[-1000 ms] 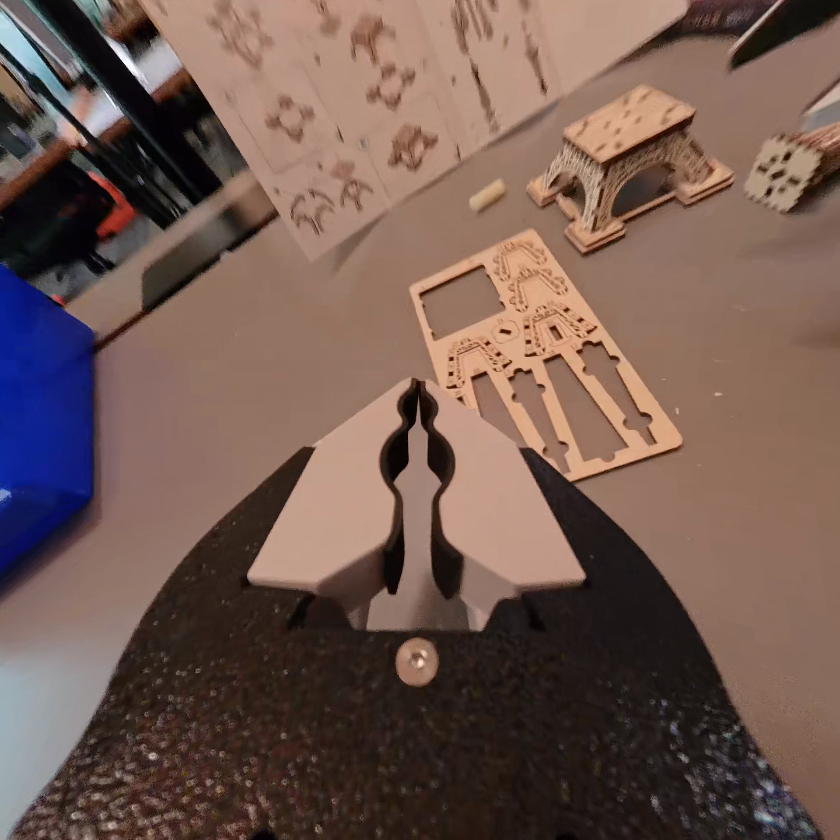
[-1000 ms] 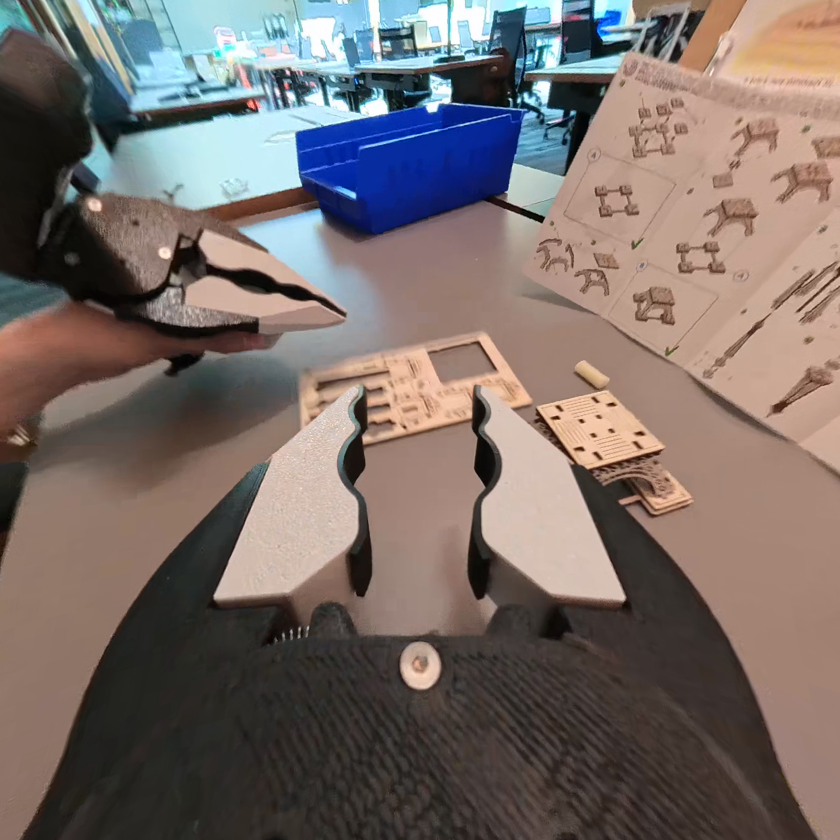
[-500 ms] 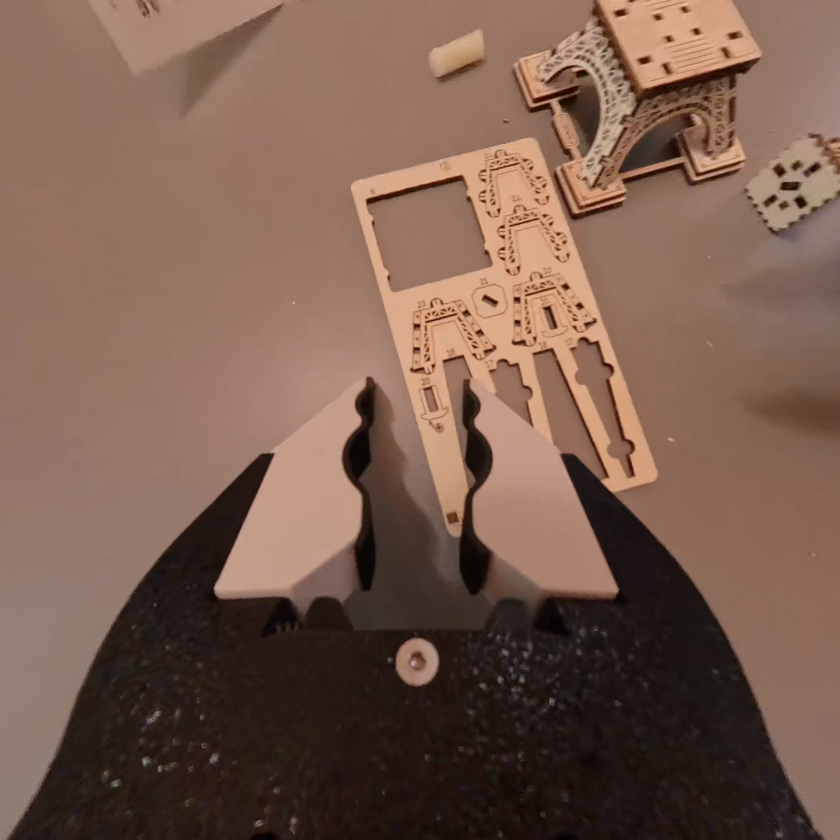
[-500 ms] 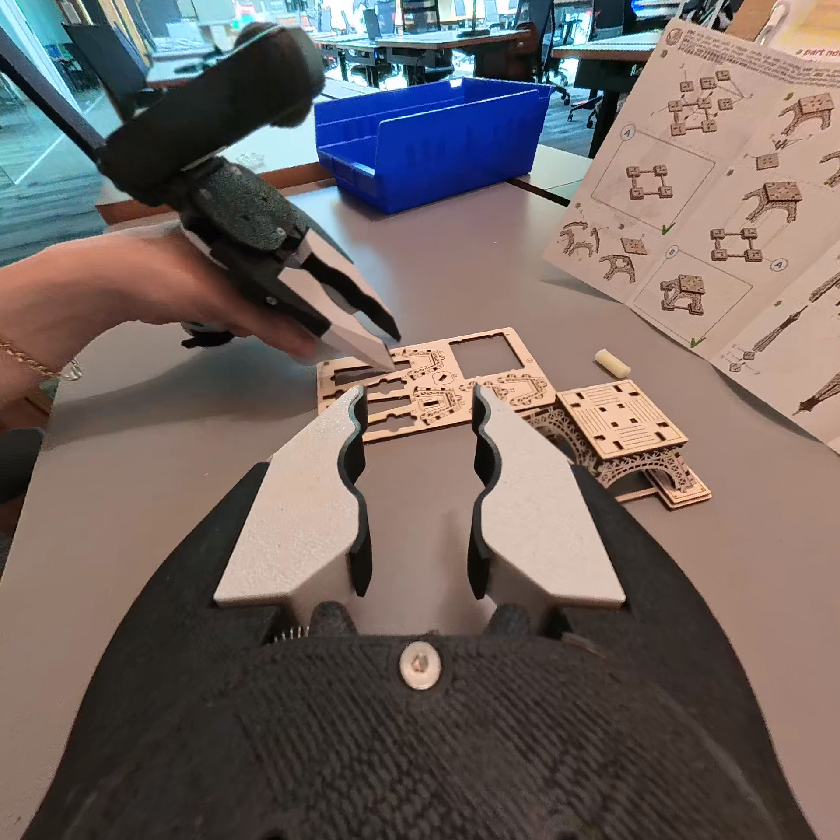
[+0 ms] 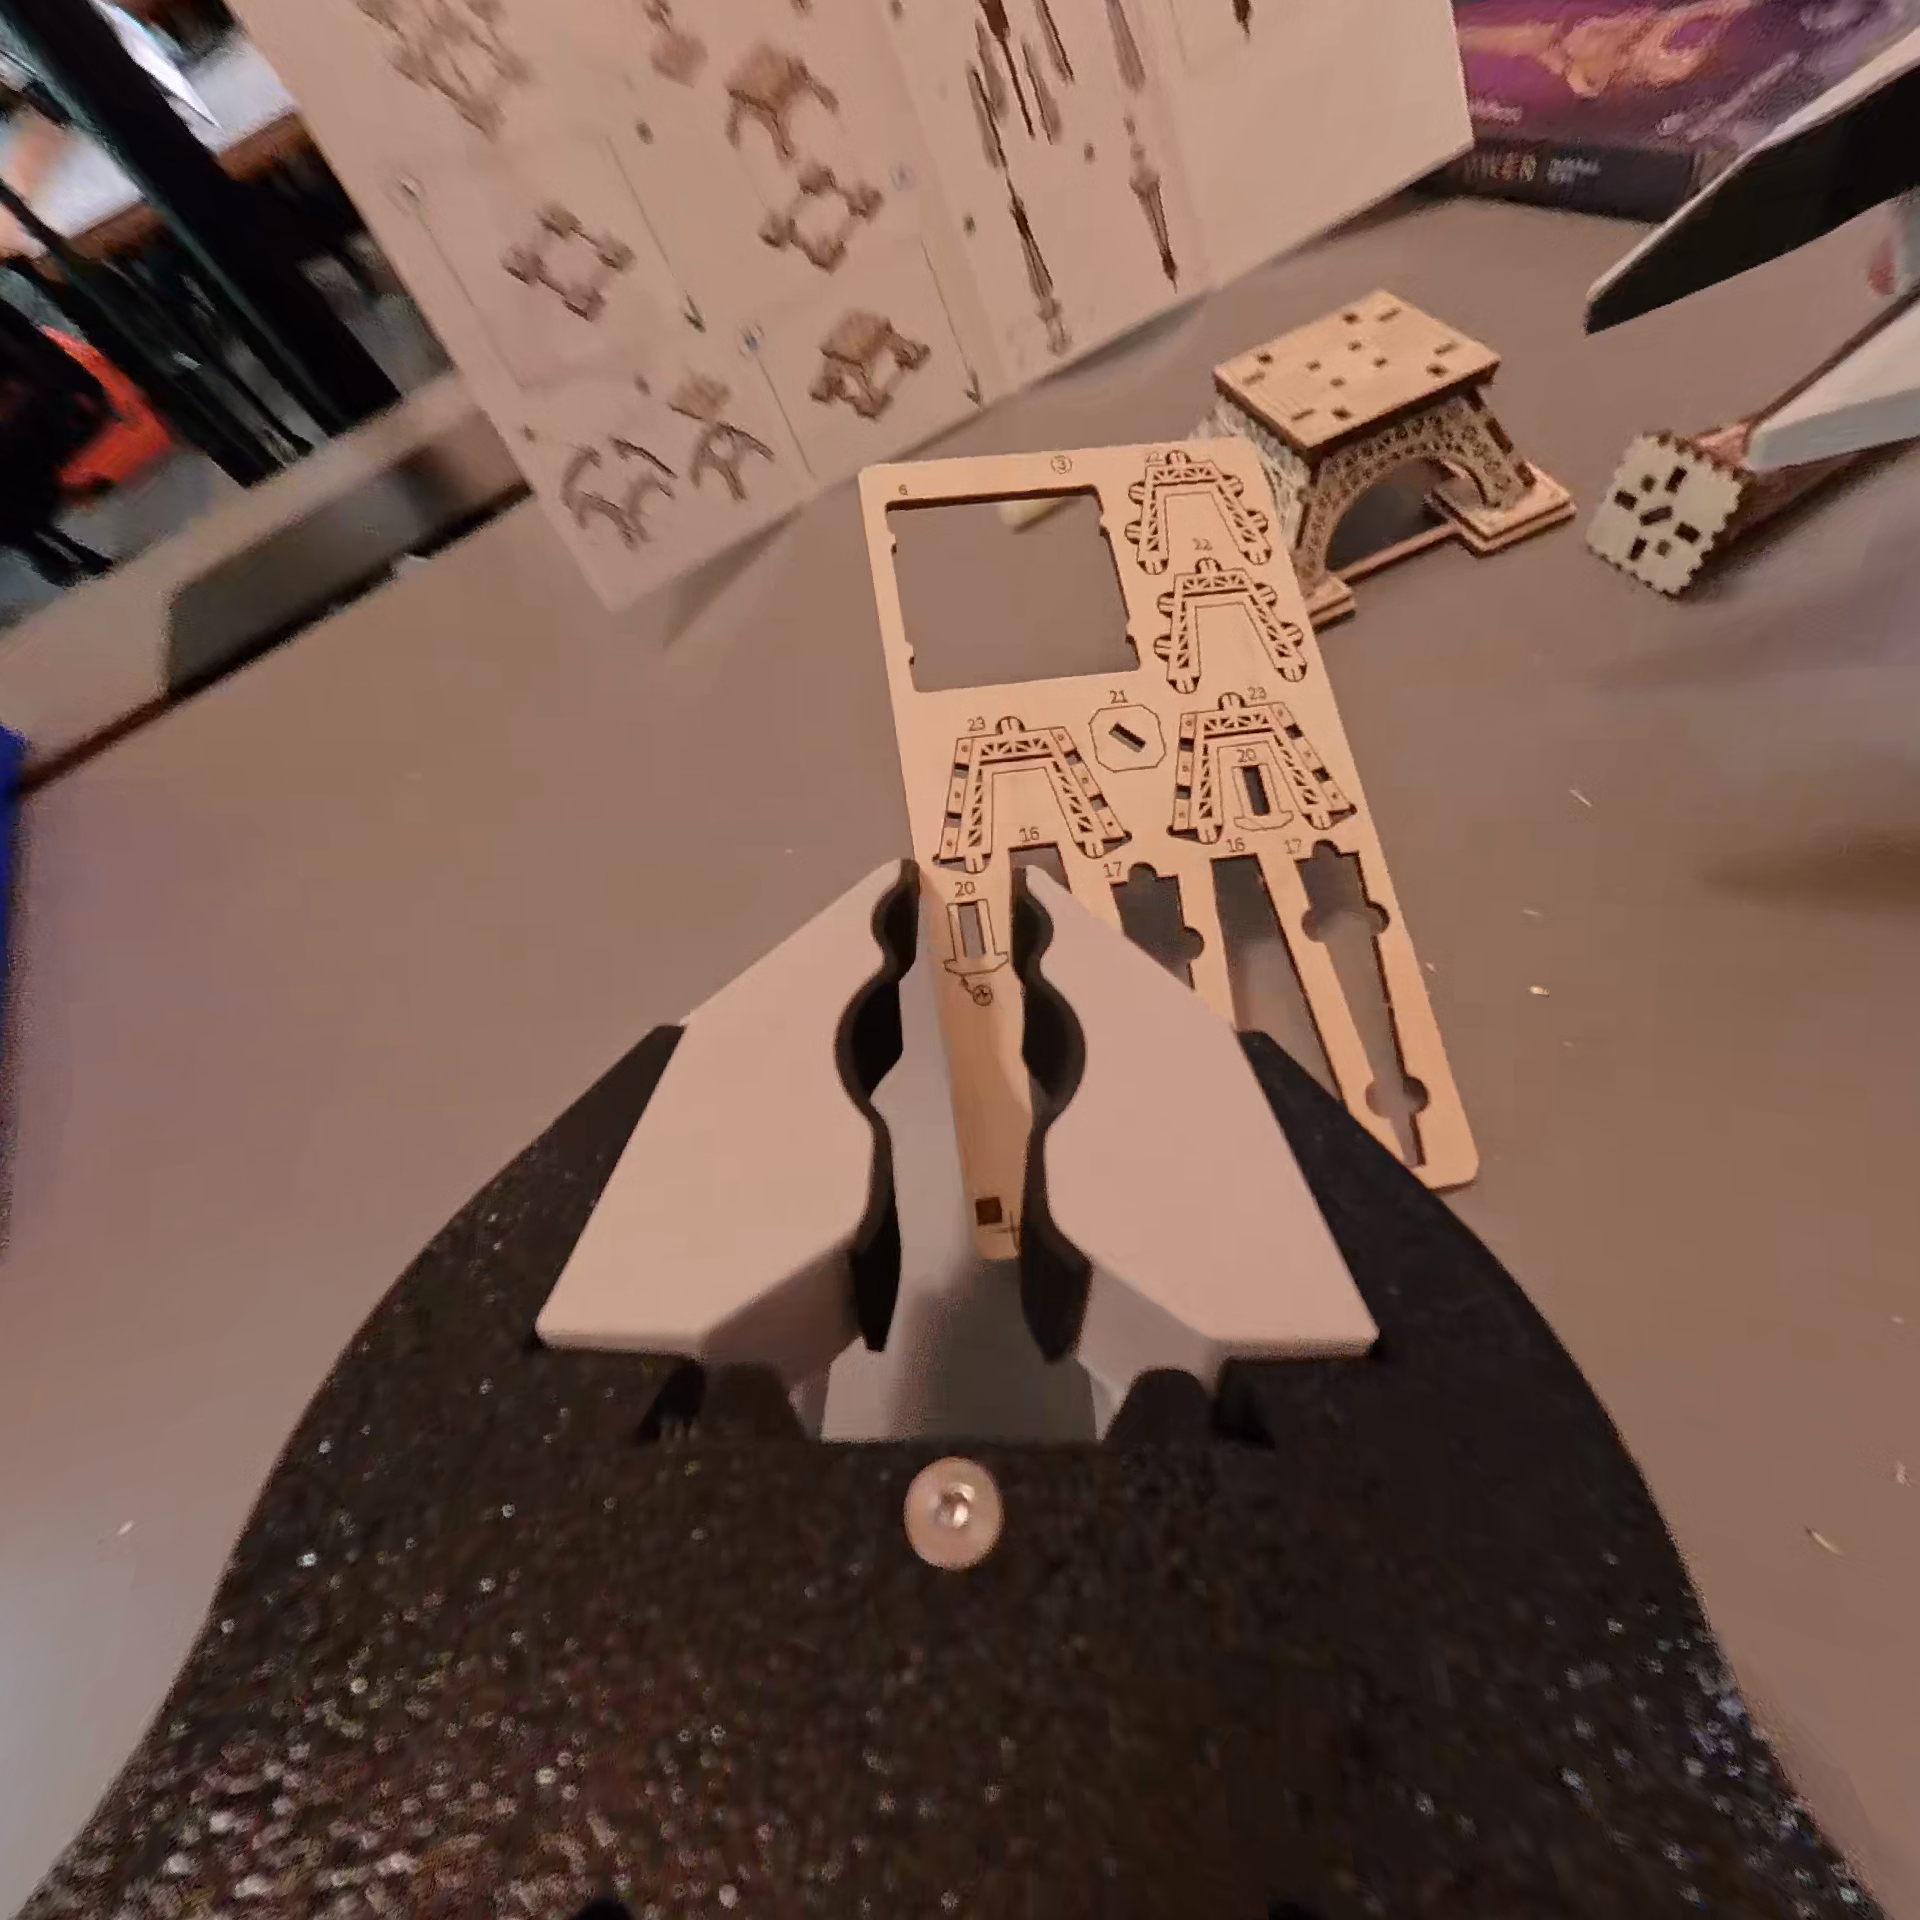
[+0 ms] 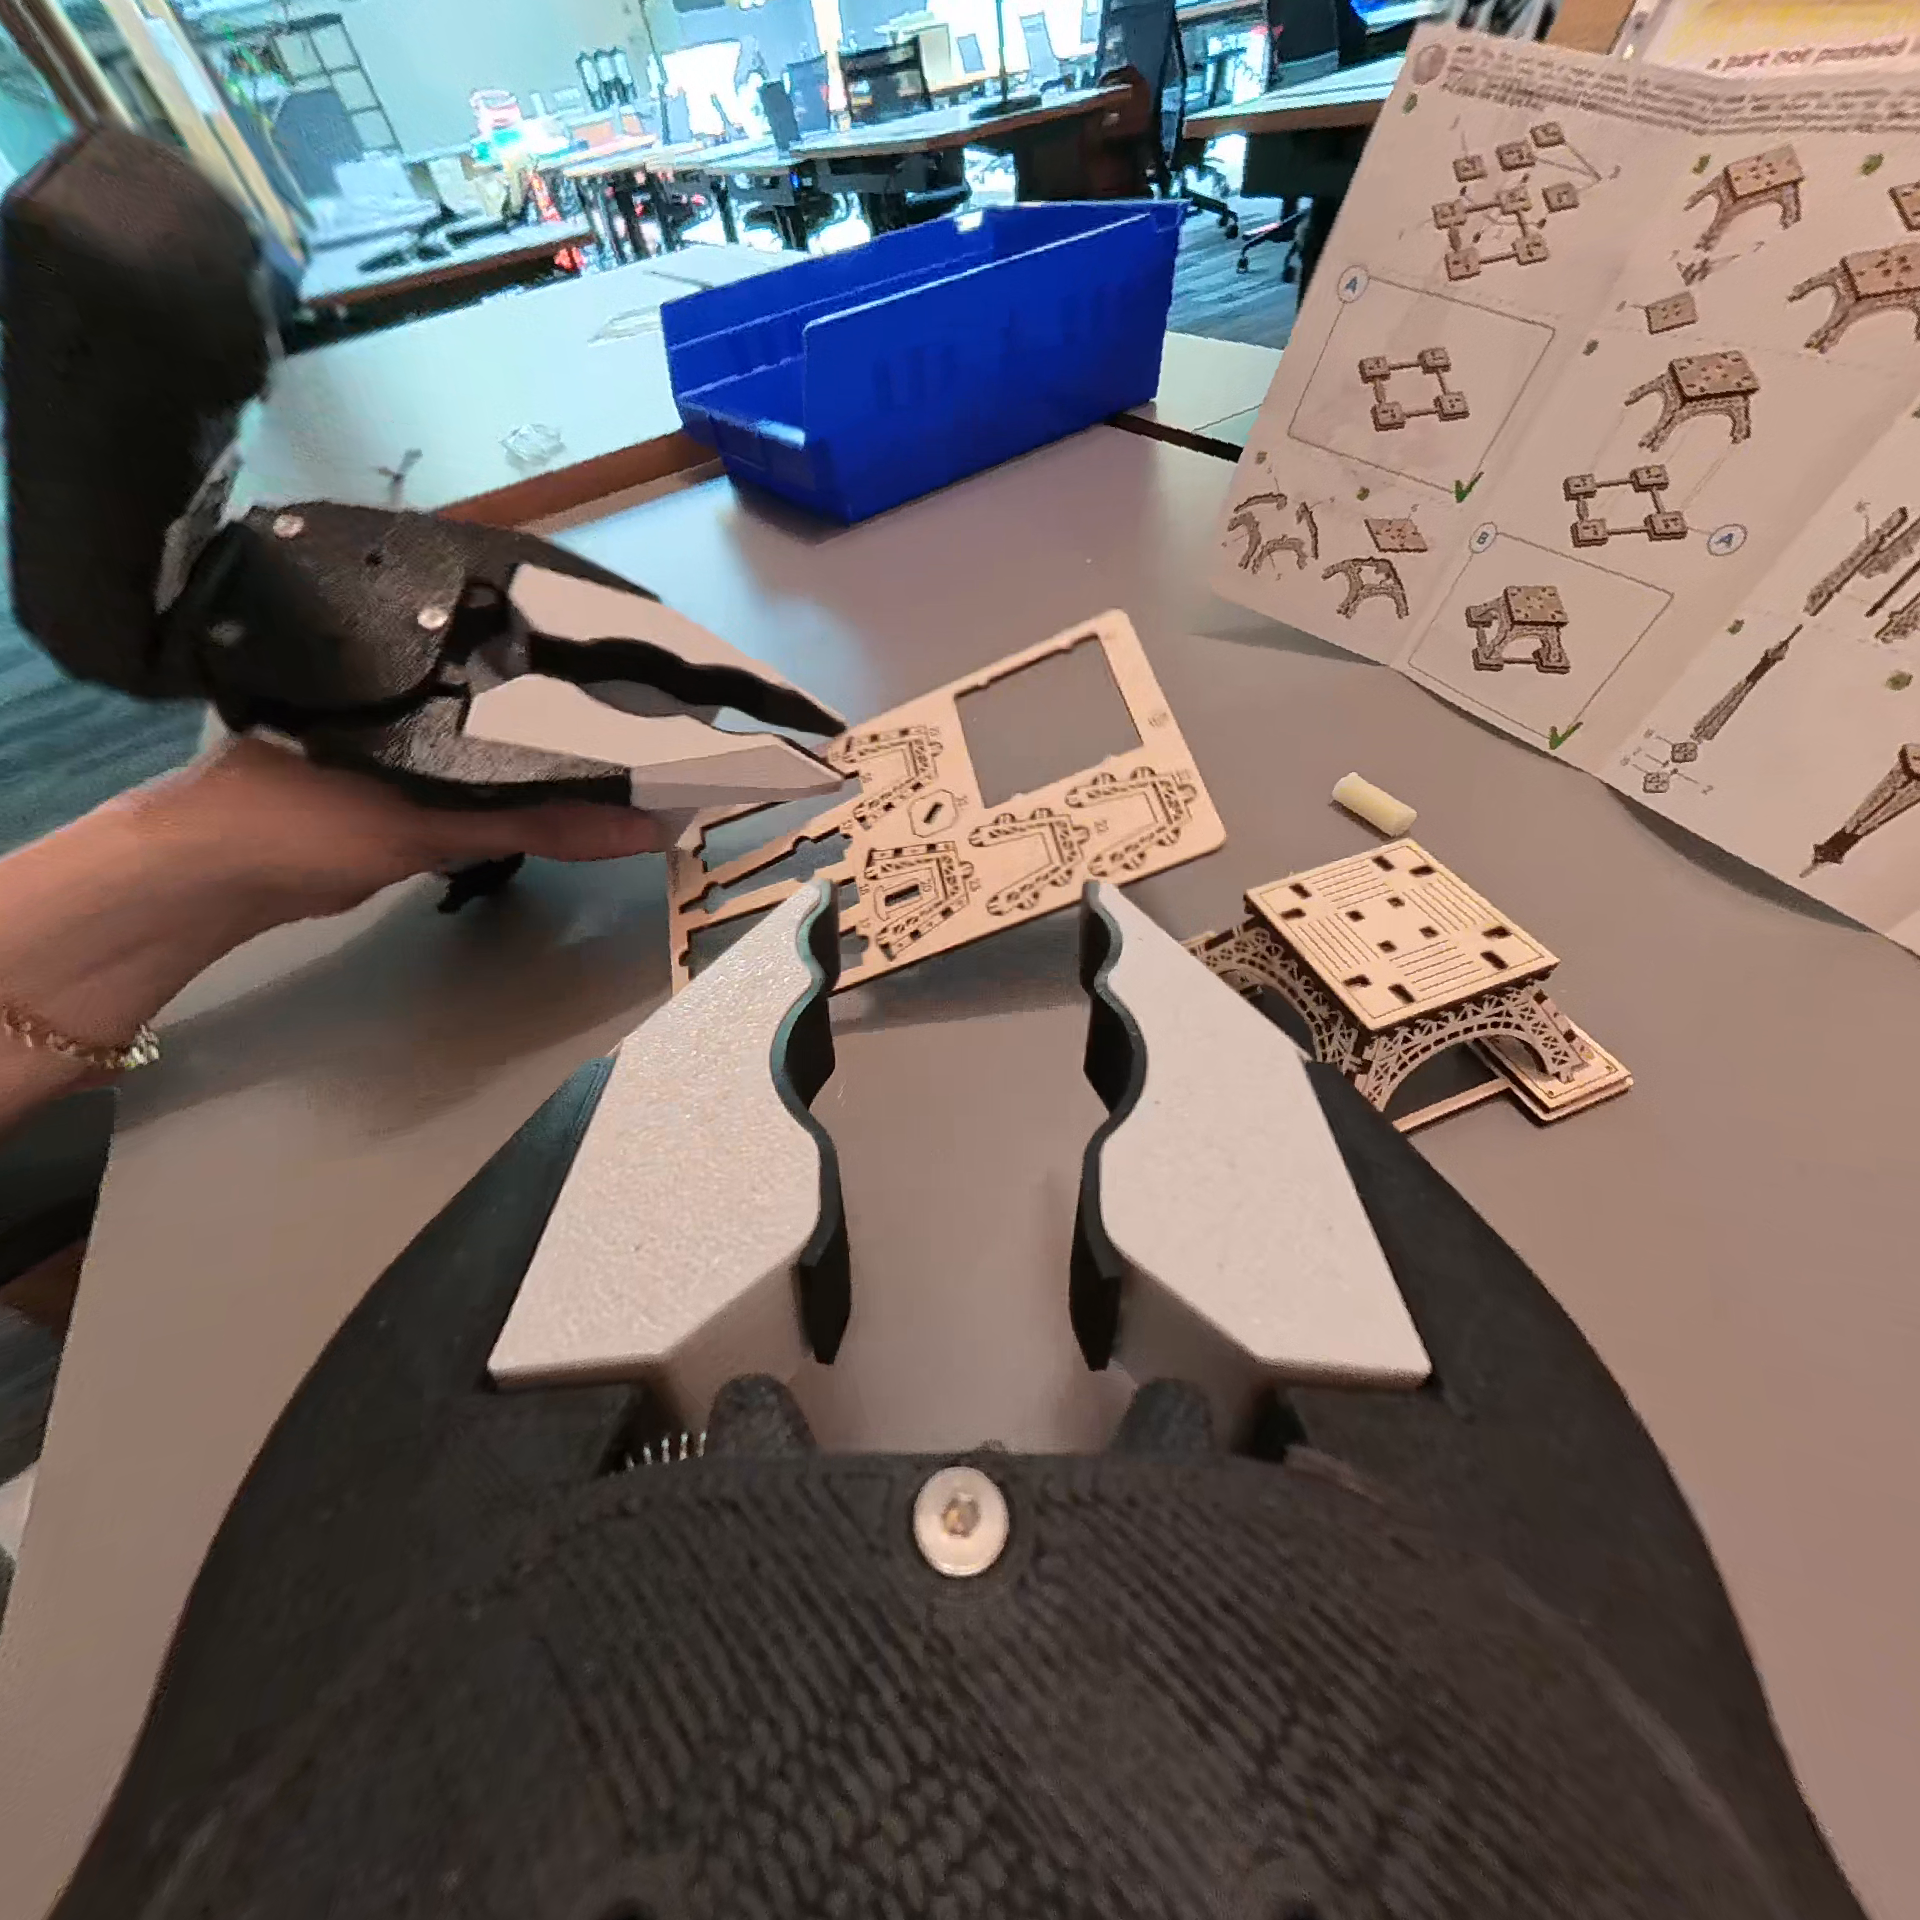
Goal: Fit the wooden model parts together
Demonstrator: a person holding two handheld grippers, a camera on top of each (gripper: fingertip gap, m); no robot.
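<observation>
1. The left gripper (image 5: 971, 883) is clamped on the near edge of a thin wooden parts sheet (image 5: 1132, 769), with the sheet's corner strip caught between its grey fingers (image 5: 748, 1101).
2. The sheet is pale plywood, laser-cut with dark burnt outlines: arched lattice leg pieces still sit in it, while a large square window and several long slotted openings are empty.
3. In the right wrist view the sheet (image 6: 997, 810) is tilted, its held end raised off the grey table (image 6: 1714, 1299) and its far end lower.
4. The right gripper (image 6: 956, 914) is released, its jaws standing wide apart with nothing between them, hovering near the sheet.
5. An assembled tower base (image 6: 1413, 977), four lattice arches under a flat slotted deck, stands on the table just right of the sheet.
6. In the left wrist view a small square slotted wooden piece (image 5: 1662, 520) shows near the right gripper's fingertips; whether they touch cannot be told.
7. An instruction sheet (image 6: 1621, 416) stands propped behind, and a blue bin (image 6: 935, 353) sits farther back.
</observation>
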